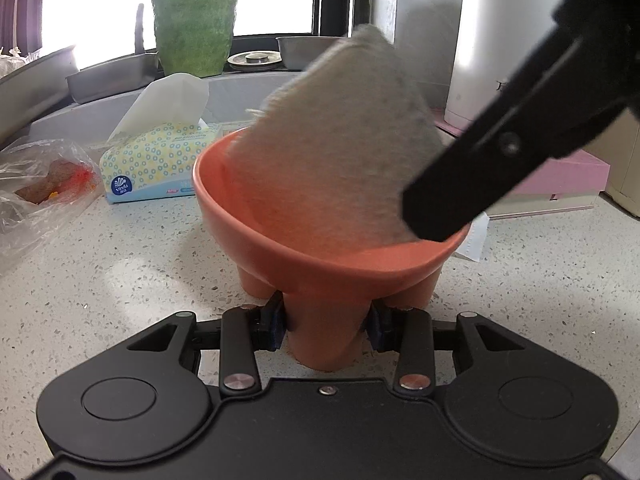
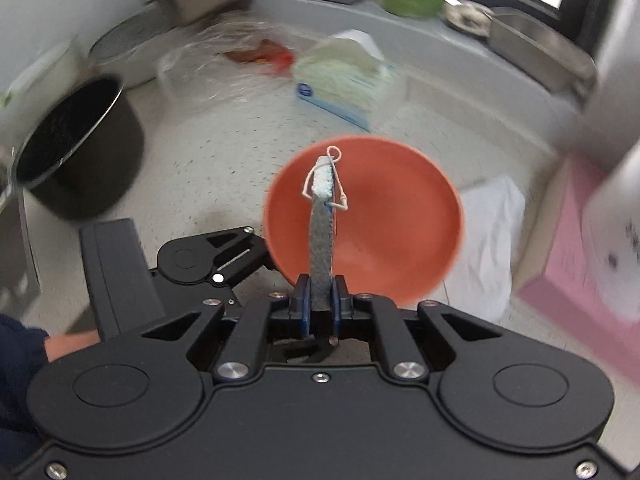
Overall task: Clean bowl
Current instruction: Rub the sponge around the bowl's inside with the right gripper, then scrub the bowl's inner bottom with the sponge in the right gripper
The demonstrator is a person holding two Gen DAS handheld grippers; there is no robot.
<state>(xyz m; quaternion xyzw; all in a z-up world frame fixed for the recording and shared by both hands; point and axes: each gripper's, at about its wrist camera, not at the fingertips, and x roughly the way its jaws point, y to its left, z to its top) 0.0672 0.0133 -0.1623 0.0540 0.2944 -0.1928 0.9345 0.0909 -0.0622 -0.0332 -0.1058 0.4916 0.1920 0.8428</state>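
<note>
Left gripper (image 1: 326, 326) clamped on bowl (image 1: 320, 240) foot; right gripper (image 2: 319, 312) pinching cloth (image 2: 320, 240) edge-on, long axis pointing down into bowl, nearer arm for wiping.

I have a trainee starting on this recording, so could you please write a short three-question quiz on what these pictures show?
1. True or false: the left tongs grip the orange bowl by a leg.
2. What do the right tongs hold? A) tissue B) grey scouring pad C) spoon
3. Which patterned item lies on the counter beyond the bowl?

Key: 1 true; 2 B; 3 the tissue pack.
</note>
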